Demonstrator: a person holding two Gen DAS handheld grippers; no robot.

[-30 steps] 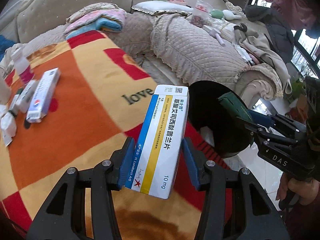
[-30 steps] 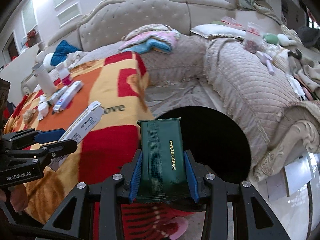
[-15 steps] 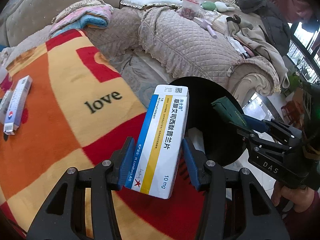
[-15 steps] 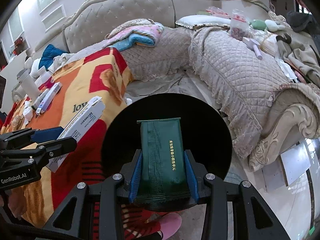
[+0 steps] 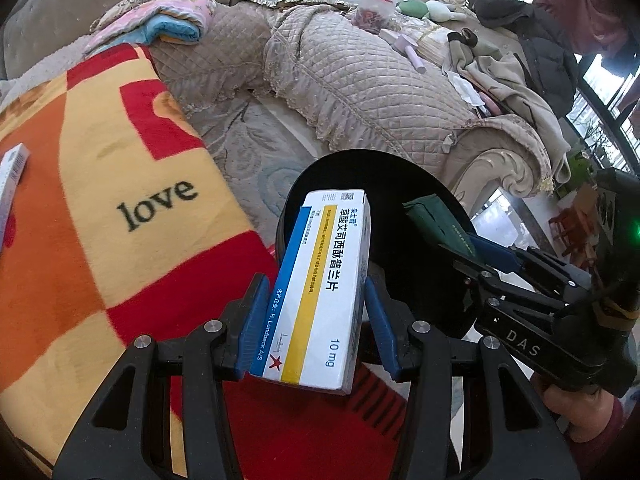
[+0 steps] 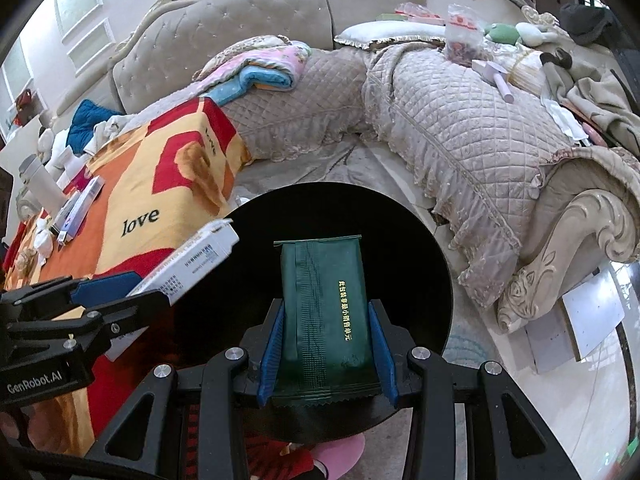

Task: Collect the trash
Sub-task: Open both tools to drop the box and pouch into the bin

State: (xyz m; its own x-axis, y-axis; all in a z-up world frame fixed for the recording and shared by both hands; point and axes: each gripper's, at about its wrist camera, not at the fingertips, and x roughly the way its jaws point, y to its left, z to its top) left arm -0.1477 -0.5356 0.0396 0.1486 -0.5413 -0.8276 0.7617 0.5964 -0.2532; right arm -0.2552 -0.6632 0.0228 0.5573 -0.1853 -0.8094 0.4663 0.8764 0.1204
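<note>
A tufted beige sofa is seen along the back, turning a corner into a quilted section with a carved armrest. A patchwork blanket printed "love" is spread at the left. Pale tiled floor is lit by daylight from windows at the right. A white panelled wall is seen behind the sofa.

Quilted beige sofa curving around, checked "love" blanket lying beside, perhaps folded towels resting behind.
</note>
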